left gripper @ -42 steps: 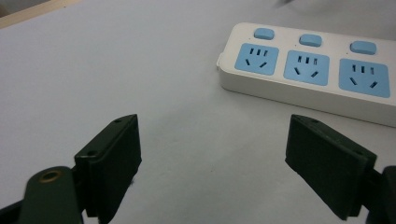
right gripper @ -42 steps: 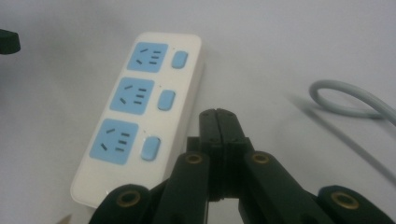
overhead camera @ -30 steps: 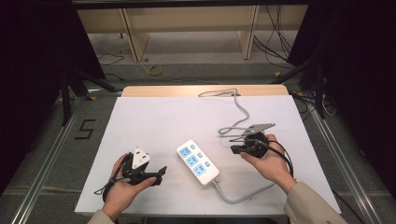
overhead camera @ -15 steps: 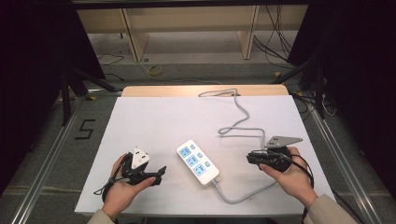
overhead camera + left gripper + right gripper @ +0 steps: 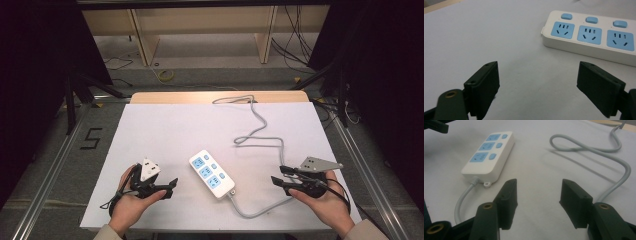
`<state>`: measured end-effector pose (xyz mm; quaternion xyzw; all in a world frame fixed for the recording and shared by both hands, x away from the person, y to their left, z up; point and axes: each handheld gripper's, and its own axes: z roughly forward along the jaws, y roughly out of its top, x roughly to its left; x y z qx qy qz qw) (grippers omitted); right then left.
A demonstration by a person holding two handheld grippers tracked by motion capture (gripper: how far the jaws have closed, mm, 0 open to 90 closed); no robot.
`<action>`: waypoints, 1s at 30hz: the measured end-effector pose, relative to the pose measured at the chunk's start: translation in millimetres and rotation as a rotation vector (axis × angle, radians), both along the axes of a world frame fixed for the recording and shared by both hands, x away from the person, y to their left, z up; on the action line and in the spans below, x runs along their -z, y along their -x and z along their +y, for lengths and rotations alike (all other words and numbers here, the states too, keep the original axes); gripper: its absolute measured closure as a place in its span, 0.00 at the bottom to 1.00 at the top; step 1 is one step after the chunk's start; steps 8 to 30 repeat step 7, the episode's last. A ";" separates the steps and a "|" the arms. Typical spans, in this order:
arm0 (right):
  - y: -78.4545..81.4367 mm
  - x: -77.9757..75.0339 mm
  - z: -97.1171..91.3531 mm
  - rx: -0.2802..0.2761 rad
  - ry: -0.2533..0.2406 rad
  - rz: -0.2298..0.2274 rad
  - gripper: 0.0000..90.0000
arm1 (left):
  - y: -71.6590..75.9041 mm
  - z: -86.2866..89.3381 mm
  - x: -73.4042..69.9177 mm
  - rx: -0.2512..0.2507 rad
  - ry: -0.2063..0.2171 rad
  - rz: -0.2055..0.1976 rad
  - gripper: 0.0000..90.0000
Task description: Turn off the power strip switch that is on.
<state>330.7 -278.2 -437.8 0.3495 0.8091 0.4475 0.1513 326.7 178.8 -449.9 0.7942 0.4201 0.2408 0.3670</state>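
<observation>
left gripper (image 5: 170, 186): jaws apart, empty
right gripper (image 5: 278, 176): jaws just opening, nothing between
power strip (image 5: 211, 173): flat on table (image 5: 150, 130), between grippers

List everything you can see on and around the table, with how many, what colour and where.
power strip: one, white with three blue sockets and three blue switches, middle of the table near its front edge
cable: one, grey, loops from the strip's near end round to the right and off the far edge
table: one, white top with a wooden strip at the far edge
floor mark: one, black figure 5, left of the table
wooden frame: one, light wood, behind the table
left hand-held gripper: one, black, open, nothing between the jaws, front left
right hand-held gripper: one, black, open, nothing between the jaws, front right
</observation>
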 end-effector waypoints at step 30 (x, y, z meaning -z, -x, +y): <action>1.3 0.4 -4.5 0.005 -0.009 -0.023 0.46 | -1.7 0.0 0.7 0.000 -0.004 0.003 0.20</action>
